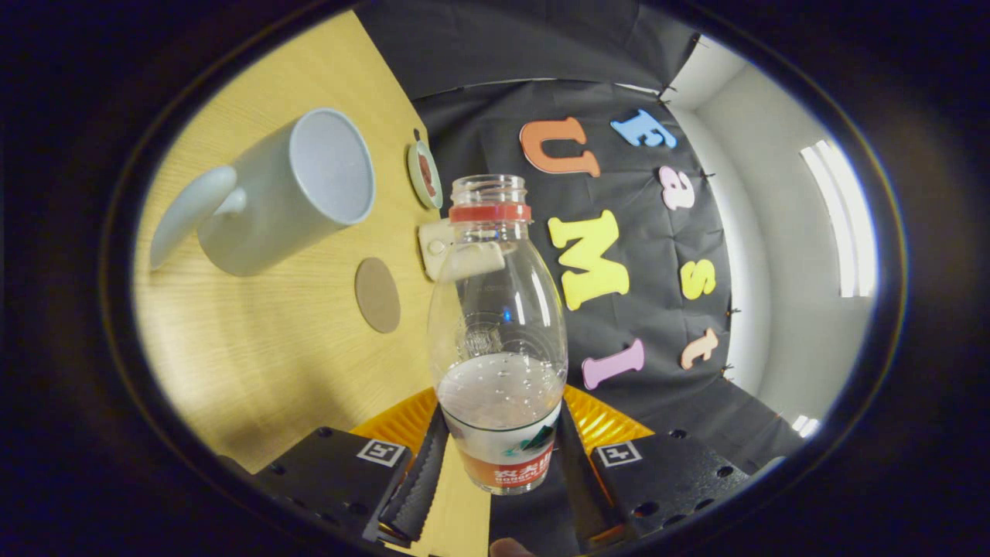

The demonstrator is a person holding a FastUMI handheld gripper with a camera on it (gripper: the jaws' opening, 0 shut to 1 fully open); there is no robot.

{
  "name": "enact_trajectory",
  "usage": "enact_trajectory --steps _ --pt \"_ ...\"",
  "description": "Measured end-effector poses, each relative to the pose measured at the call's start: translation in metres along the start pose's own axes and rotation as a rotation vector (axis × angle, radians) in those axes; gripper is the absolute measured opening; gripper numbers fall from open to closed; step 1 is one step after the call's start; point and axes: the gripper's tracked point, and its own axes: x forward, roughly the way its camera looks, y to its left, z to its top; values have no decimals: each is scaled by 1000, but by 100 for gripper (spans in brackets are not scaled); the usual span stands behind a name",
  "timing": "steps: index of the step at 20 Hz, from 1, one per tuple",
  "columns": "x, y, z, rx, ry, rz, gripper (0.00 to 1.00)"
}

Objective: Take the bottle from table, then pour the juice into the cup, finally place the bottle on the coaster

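My gripper (499, 456) is shut on a clear plastic bottle (496, 325), both fingers pressing its labelled lower part. The bottle has no cap, a red ring sits under its open neck, and a little clear liquid lies in its bottom. The whole view is rolled, so the wooden table (255, 356) stands like a wall beside the bottle. A pale grey mug (298, 197) with a handle stands on the table beyond the fingers, its open mouth facing the bottle's side. A round brown coaster (377, 295) lies on the table between the mug and the bottle.
A small round dish (425, 175) with something reddish in it rests near the table's far edge. A pale cream block (441, 246) shows right behind the bottle's shoulder. White room walls (781, 255) lie beyond the booth cloth.
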Motion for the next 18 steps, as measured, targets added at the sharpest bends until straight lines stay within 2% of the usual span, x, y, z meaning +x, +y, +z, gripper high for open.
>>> enact_trajectory --steps 9,18 --pt "-5 -1 4 -161 -18 -14 75" --pt "-4 -4 11 -255 -16 -17 75"
